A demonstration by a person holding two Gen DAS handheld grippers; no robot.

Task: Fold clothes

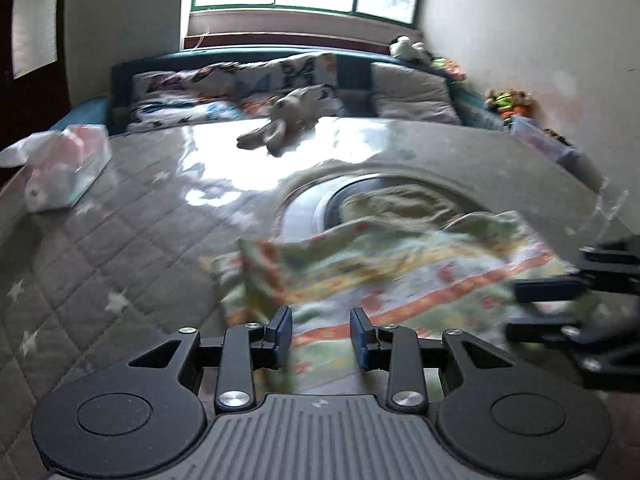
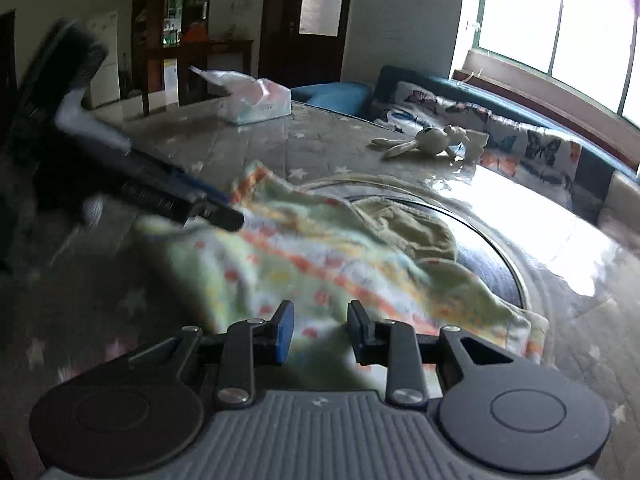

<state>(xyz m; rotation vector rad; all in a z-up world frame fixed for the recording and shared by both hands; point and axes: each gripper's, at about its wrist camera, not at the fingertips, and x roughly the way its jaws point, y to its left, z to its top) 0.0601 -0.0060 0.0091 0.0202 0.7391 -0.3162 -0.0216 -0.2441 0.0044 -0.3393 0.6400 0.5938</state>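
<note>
A pale green garment with orange and yellow print lies crumpled on the grey quilted table cover; it also shows in the right wrist view. My left gripper is open just above the garment's near edge, empty. My right gripper is open over the garment's near edge, empty. The right gripper shows at the right edge of the left wrist view. The left gripper shows blurred at the garment's left corner in the right wrist view.
A dark round inset lies under the garment's far side. A plush rabbit lies at the far table edge. A plastic bag of tissues sits far left. A sofa with cushions stands behind.
</note>
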